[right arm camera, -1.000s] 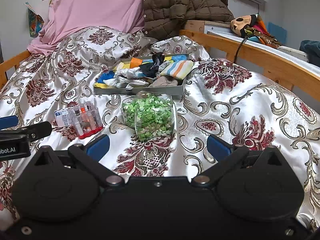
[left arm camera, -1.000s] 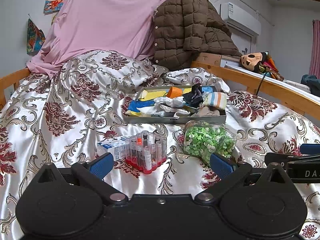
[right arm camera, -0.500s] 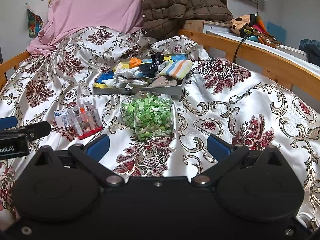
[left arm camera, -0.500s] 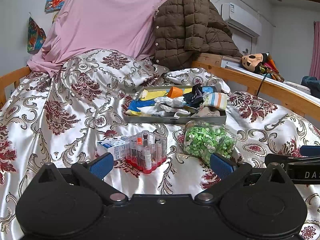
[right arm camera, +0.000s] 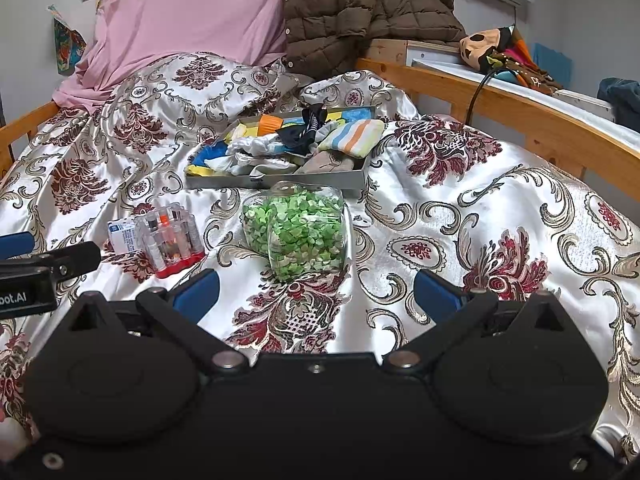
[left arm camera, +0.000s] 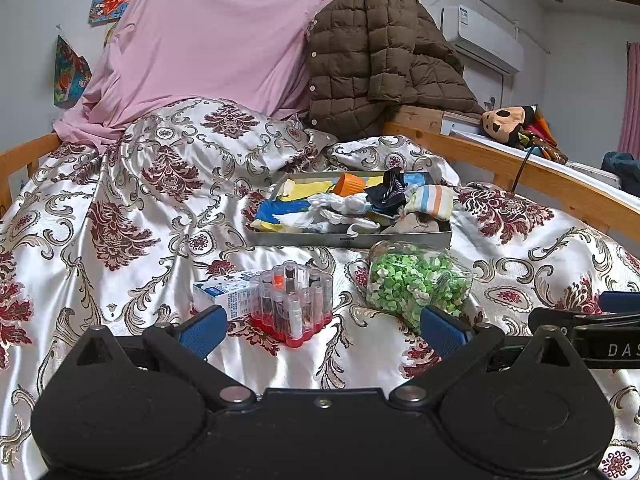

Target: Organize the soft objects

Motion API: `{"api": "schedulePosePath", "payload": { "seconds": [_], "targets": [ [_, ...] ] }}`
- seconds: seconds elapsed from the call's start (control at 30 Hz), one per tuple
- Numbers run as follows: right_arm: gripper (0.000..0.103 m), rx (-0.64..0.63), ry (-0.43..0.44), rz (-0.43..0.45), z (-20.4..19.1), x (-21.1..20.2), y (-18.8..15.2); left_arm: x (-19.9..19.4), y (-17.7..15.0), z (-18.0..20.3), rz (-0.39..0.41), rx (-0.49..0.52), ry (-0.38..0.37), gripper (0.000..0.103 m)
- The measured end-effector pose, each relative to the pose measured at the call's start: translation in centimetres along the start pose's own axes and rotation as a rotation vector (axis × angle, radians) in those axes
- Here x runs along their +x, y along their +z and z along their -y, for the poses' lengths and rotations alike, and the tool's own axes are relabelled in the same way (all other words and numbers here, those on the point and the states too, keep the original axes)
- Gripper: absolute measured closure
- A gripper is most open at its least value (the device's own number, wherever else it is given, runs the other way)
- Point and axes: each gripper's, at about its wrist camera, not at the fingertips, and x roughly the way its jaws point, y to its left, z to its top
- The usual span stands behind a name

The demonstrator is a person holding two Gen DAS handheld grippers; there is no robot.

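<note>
On the patterned bed (left arm camera: 132,216), left to right: a vial case (left arm camera: 294,304), a jar of green bits (left arm camera: 414,284). Behind them, a grey tray (left arm camera: 352,238) holds the soft cloths and socks (left arm camera: 360,202). The left gripper (left arm camera: 320,330) and right gripper (right arm camera: 316,294) both have their fingers spread, empty.

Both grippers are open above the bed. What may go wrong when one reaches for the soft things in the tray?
1. The jar of green pieces lies directly before the tray; a low reach may roll it.
2. The striped sock overhangs the tray edge and may slip out.
</note>
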Motion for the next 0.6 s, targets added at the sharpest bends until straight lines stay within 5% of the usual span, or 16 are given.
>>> {"api": "schedulePosePath", "payload": {
  "seconds": [0.6],
  "targets": [
    [0.001, 0.001, -0.009, -0.004, -0.2, -0.08, -0.32, -0.08, -0.12, 0.42, -0.008, 0.006, -0.009, 0.001]
  ]
}}
